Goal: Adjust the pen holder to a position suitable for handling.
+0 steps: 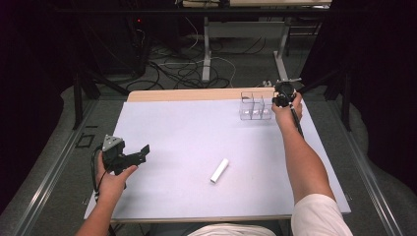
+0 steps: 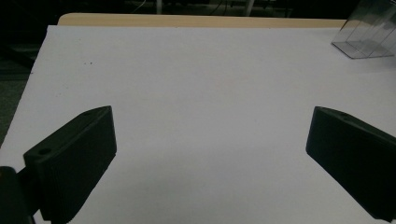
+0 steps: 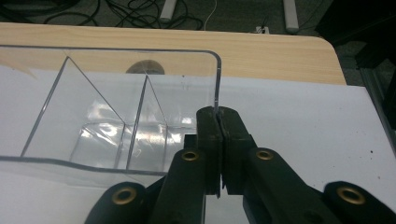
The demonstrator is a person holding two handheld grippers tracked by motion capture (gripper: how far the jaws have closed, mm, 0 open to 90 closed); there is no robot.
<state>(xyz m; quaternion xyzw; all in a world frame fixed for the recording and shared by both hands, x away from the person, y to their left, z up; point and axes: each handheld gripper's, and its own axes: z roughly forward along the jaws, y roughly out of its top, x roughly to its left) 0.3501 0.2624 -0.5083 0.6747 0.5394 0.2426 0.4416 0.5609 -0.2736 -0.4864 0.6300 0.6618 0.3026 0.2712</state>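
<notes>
A clear plastic box (image 1: 253, 107) with inner dividers stands at the far right of the white sheet (image 1: 187, 132). My right gripper (image 1: 282, 102) reaches it from the right. In the right gripper view its jaws (image 3: 218, 122) are pressed together on the thin right wall of the box (image 3: 116, 116). A white cylinder (image 1: 220, 170) lies loose on the sheet, nearer the front and middle. My left gripper (image 1: 142, 153) rests at the sheet's left edge, open. Nothing lies between its wide-spread jaws (image 2: 212, 126). The box (image 2: 369, 35) sits far off at the upper right of that view.
The wooden table edge (image 1: 196, 94) runs behind the sheet. Beyond it are cables (image 1: 182, 69) and desk legs (image 1: 206, 49) on the floor. A metal rail (image 1: 49, 177) runs along the table's left side.
</notes>
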